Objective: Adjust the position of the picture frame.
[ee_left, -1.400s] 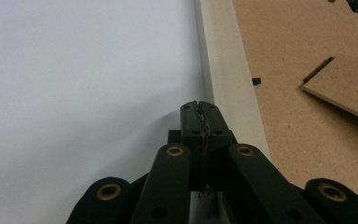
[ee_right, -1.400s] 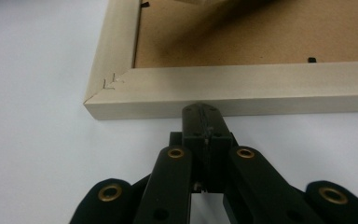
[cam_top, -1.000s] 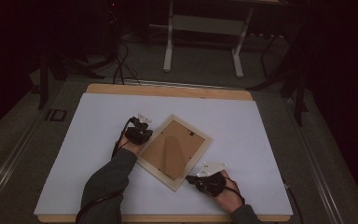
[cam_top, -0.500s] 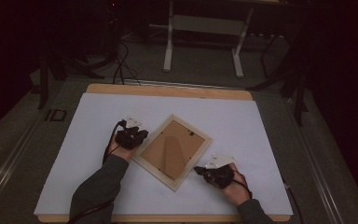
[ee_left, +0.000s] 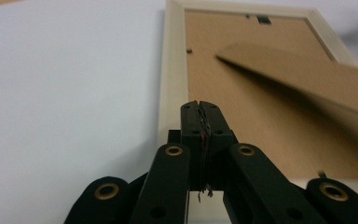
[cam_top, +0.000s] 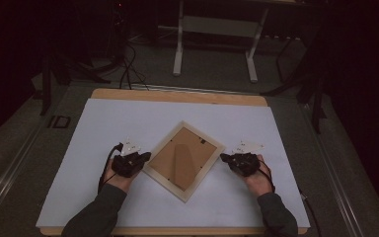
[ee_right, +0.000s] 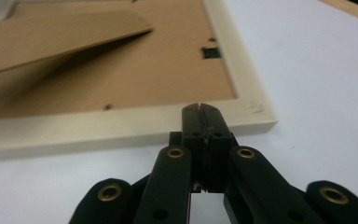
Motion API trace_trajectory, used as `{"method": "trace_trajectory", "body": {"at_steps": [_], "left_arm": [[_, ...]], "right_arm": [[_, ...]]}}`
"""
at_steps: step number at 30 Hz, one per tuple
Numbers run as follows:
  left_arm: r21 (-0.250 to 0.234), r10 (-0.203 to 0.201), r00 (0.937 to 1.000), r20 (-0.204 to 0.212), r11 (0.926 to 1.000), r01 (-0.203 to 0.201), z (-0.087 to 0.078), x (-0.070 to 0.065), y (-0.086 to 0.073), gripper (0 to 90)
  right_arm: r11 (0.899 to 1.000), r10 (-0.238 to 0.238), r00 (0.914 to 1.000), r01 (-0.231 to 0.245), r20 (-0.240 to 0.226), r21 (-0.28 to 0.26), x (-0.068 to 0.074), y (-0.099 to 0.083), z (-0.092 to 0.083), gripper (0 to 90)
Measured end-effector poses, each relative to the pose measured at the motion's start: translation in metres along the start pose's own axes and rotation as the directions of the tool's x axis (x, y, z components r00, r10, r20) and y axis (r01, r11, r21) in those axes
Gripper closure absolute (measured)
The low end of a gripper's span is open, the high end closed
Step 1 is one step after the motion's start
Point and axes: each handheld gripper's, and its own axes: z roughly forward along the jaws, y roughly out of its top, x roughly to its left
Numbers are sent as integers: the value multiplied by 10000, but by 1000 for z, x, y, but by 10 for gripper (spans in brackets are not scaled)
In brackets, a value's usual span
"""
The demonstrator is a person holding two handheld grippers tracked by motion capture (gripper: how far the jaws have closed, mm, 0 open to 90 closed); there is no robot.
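Note:
A pale wooden picture frame (cam_top: pixel 185 158) lies face down on the white sheet, turned like a diamond, its brown backing and stand flap (cam_top: pixel 182 165) facing up. My left gripper (cam_top: pixel 147 157) is shut at the frame's left side. In the left gripper view the left gripper (ee_left: pixel 200 105) has its tips over the frame's pale rail (ee_left: pixel 170 88), with the flap (ee_left: pixel 303 70) beyond. My right gripper (cam_top: pixel 223 157) is shut at the frame's right corner. In the right gripper view the right gripper (ee_right: pixel 200 108) meets the rail (ee_right: pixel 121 126) near that corner. Neither holds anything.
The white sheet (cam_top: pixel 103 123) covers a wooden table (cam_top: pixel 177 96). Bare sheet lies all around the frame. Beyond the table, on the dark floor, stand a white metal stand (cam_top: pixel 214 29) and some cables (cam_top: pixel 128 69).
My left gripper moved from the frame's upper left edge down toward me. My right gripper moved from the lower right edge up to the right corner. The frame stayed in place.

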Motion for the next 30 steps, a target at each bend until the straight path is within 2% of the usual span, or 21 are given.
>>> {"method": "trace_trajectory", "body": {"at_steps": [4,8,14,18,22,26,30], "left_arm": [[123,-59,10000,42,9999,59,-5,-1,-11,900],[161,-313,9995,6,9994,313,-13,1,-21,900],[573,-327,9994,-60,9978,330,-18,0,-35,900],[734,-238,9997,15,9970,236,-18,-3,-40,900],[930,55,10000,0,9957,-55,-15,-10,-41,900],[1036,212,9998,5,9944,-212,-11,-13,-42,900],[1150,321,9995,-11,9929,-317,-9,-15,-42,900]], "right_arm": [[9996,264,9994,-263,215,-60,-12,6,6,896],[9986,536,9978,-537,400,-8,-24,11,15,897],[9961,847,9946,-860,596,195,-37,16,30,897],[9931,1084,9916,-1112,704,371,-41,18,42,897],[9906,1193,9890,-1246,874,571,-44,20,52,897],[9867,1440,9836,-1511,1088,595,-49,22,57,897],[9813,1736,9793,-1809,1041,656,-54,21,59,897]]}}
